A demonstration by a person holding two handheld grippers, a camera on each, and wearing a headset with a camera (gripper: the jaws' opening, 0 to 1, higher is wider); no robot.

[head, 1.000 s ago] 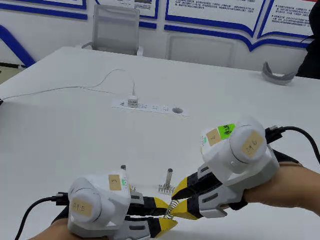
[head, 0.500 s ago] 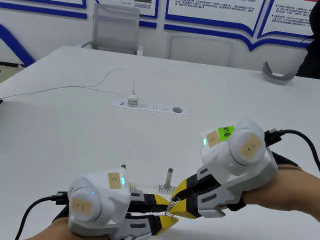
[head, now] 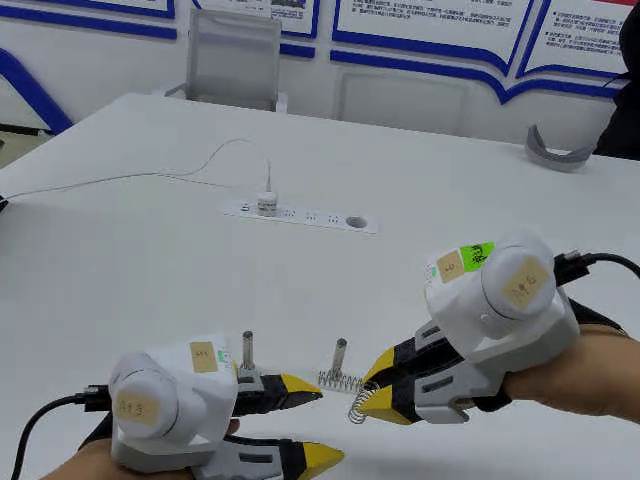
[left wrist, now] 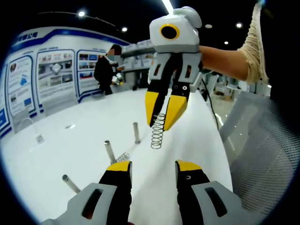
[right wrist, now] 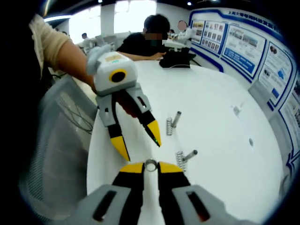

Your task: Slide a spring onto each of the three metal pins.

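**Moved:** the left gripper (head: 331,428) has pulled back from the right gripper (head: 363,398). Their yellow tips met over one spring half a second ago and now stand apart. The spring (head: 356,410) has gone with the right side alone.

**Left gripper:** released. We see its jaws spread wide with nothing between them.

**Right gripper:** clenched on the upper end of the spring. The coil hangs free below the tips and, as far as we can judge, is clear of the table (head: 150,250). In the right gripper view it shows end-on, a small ring pinched between the two yellow tips.

**Pins:** in the left gripper view we count three, upright and in a row: near pin (left wrist: 70,183), middle pin (left wrist: 108,151), far pin (left wrist: 136,132). None touches the held spring.

**Second spring** (left wrist: 123,157): at the foot of the middle pin. We cannot tell whether it sits over the pin or merely lies beside it.

**Meaning for the task:** we judge the hand-over between the grippers finished, so the right gripper now has sole charge of the coil. The threading of this spring is not yet done. The next move calls for bringing the open lower end squarely over a pin's top and lowering it. A dangling coil is likely to sway, so we rate a missed pin tip as the main risk. The emptied left gripper is free to steady it.
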